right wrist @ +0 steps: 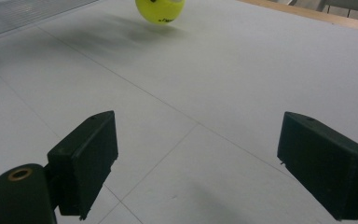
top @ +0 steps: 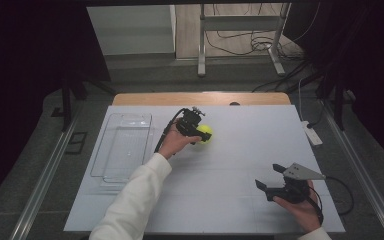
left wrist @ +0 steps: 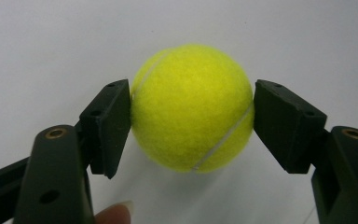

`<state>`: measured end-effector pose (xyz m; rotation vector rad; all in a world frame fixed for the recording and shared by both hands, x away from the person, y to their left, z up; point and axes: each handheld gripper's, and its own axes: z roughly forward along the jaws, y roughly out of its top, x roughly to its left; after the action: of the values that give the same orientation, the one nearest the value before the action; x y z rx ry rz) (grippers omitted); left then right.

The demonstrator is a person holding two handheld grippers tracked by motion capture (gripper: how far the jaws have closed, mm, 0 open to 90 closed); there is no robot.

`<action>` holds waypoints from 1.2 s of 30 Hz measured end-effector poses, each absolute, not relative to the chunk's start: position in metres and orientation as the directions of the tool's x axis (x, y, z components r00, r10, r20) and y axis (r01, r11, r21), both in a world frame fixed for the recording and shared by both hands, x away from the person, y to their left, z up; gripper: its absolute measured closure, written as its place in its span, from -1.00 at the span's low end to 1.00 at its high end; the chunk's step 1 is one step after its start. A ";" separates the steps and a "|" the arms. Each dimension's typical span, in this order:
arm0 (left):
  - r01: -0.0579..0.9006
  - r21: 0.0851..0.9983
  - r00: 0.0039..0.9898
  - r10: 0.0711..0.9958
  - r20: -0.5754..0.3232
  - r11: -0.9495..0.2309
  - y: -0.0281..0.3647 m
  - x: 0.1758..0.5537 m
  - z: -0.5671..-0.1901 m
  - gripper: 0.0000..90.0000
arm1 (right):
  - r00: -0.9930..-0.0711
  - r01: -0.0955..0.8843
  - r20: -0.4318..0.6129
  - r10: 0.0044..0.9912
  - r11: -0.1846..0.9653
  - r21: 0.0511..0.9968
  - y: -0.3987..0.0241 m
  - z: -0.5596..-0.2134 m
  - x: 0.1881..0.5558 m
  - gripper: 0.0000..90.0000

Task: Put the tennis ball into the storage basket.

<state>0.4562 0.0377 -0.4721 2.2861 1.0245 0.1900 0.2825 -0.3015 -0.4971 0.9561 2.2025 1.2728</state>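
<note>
One tennis ball (left wrist: 192, 108), pinched between the pads of the left tool (top: 196, 131), with clear tray (top: 125, 147) lying to the ball's left; right tool (top: 271, 181) spread, idle.

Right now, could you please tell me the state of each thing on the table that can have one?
Tennis ball: gripped between both pads of the left tool, over the white table sheet.
Left tool: shut on the tennis ball.
Right tool: open, holding nothing.
Clear plastic tray: upright, nothing inside.

A white surface (top: 240, 165) covers the wooden top. A clear plastic tray (top: 125, 145) lies at its left side. A yellow tennis ball (top: 205, 133) sits near the middle.
</note>
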 end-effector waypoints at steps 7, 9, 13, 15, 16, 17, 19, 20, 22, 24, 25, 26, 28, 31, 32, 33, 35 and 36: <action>0.611 0.610 0.698 0.707 -0.115 -0.504 0.043 0.450 -0.463 -0.31 | -0.674 0.353 -0.019 0.739 0.344 0.870 -0.301 -0.497 0.283 -0.72; 0.608 0.612 0.699 0.706 -0.113 -0.505 0.044 0.448 -0.461 -0.31 | -0.674 0.353 -0.020 0.739 0.345 0.870 -0.301 -0.497 0.283 -0.73; 0.608 0.615 0.699 0.705 -0.116 -0.502 0.047 0.446 -0.459 -0.31 | -0.674 0.354 -0.018 0.738 0.344 0.870 -0.301 -0.497 0.283 -0.72; 0.611 0.615 0.697 0.707 -0.121 -0.497 0.049 0.445 -0.459 -0.31 | -0.674 0.353 -0.018 0.739 0.344 0.870 -0.301 -0.498 0.283 -0.72; 0.612 0.616 0.696 0.707 -0.123 -0.496 0.049 0.445 -0.460 -0.31 | -0.674 0.353 -0.018 0.739 0.343 0.870 -0.301 -0.497 0.283 -0.73; 0.614 0.617 0.695 0.708 -0.126 -0.493 0.050 0.444 -0.460 -0.31 | -0.673 0.354 -0.020 0.740 0.345 0.869 -0.301 -0.497 0.283 -0.72; 0.616 0.618 0.692 0.711 -0.128 -0.488 0.052 0.443 -0.460 -0.31 | -0.672 0.354 -0.020 0.740 0.344 0.870 -0.302 -0.497 0.283 -0.72; 0.611 0.623 0.694 0.710 -0.123 -0.489 0.053 0.442 -0.460 -0.31 | -0.672 0.354 -0.019 0.740 0.344 0.870 -0.302 -0.497 0.283 -0.72; 0.610 0.628 0.695 0.708 -0.130 -0.484 0.055 0.440 -0.459 -0.31 | -0.672 0.353 -0.020 0.740 0.344 0.870 -0.302 -0.497 0.283 -0.72; 0.607 0.633 0.695 0.707 -0.130 -0.481 0.056 0.438 -0.458 -0.31 | -0.672 0.353 -0.021 0.740 0.345 0.870 -0.302 -0.497 0.283 -0.73; 0.606 0.635 0.696 0.707 -0.129 -0.480 0.056 0.437 -0.458 -0.31 | -0.672 0.354 -0.021 0.740 0.345 0.869 -0.302 -0.497 0.283 -0.73; 0.605 0.638 0.696 0.707 -0.130 -0.478 0.056 0.436 -0.458 -0.31 | -0.672 0.354 -0.020 0.741 0.345 0.870 -0.302 -0.497 0.283 -0.72; 0.602 0.642 0.697 0.705 -0.130 -0.476 0.057 0.435 -0.457 -0.31 | -0.671 0.354 -0.020 0.741 0.344 0.869 -0.302 -0.497 0.283 -0.72; 0.596 0.646 0.700 0.703 -0.126 -0.478 0.059 0.433 -0.456 -0.31 | -0.671 0.355 -0.020 0.741 0.345 0.869 -0.301 -0.498 0.283 -0.72; 0.595 0.648 0.700 0.703 -0.126 -0.476 0.059 0.433 -0.456 -0.31 | -0.672 0.355 -0.020 0.741 0.346 0.869 -0.301 -0.498 0.283 -0.72; 0.595 0.649 0.699 0.703 -0.127 -0.474 0.060 0.432 -0.455 -0.31 | -0.672 0.355 -0.020 0.741 0.345 0.869 -0.301 -0.498 0.283 -0.72; 0.593 0.653 0.701 0.702 -0.129 -0.472 0.061 0.431 -0.454 -0.31 | -0.671 0.355 -0.020 0.741 0.345 0.869 -0.301 -0.498 0.283 -0.72; 0.590 0.654 0.703 0.700 -0.127 -0.473 0.061 0.430 -0.453 -0.31 | -0.671 0.355 -0.021 0.741 0.346 0.869 -0.301 -0.498 0.283 -0.72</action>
<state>0.4299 0.0608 -0.4530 2.2161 0.9777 0.2049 0.2829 -0.3015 -0.4977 0.9603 2.2012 1.2660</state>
